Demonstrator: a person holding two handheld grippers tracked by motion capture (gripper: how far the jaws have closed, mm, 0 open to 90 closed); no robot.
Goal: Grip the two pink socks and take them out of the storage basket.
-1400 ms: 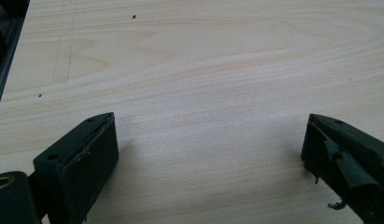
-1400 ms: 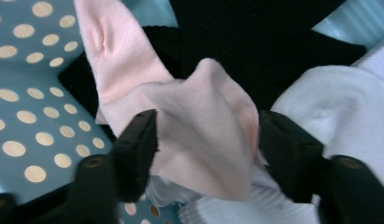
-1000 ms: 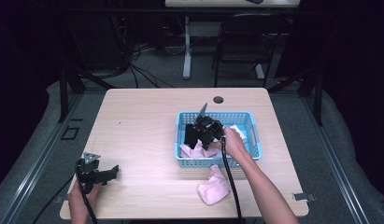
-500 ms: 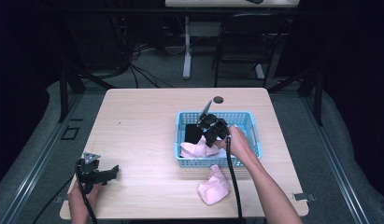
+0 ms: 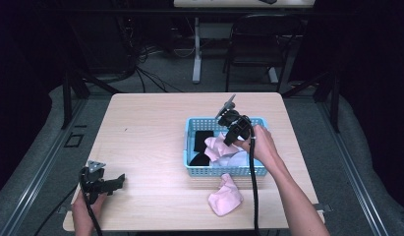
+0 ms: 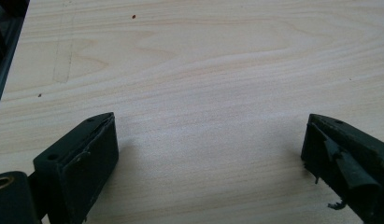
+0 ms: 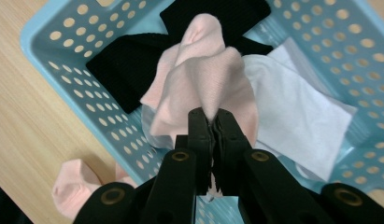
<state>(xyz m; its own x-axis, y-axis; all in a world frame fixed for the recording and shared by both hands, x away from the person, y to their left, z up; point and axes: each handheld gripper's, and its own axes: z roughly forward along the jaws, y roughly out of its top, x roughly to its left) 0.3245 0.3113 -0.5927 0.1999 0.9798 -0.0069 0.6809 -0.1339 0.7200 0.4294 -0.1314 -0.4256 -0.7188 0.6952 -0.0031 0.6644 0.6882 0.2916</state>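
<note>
**A lit table in a dark room**

You work at a pale wooden table (image 5: 155, 128) under bright light, while the room around you stays dark. Grey floor (image 5: 42, 142) surrounds it. Beyond the far edge, you see a black chair (image 5: 258, 44), tangled cables (image 5: 145, 64) and a white table leg (image 5: 196, 54).

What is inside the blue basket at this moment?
The blue basket holds black cloth, a white cloth and a pink sock that the right gripper pinches. Whatever lies beneath these pieces is covered.
</note>
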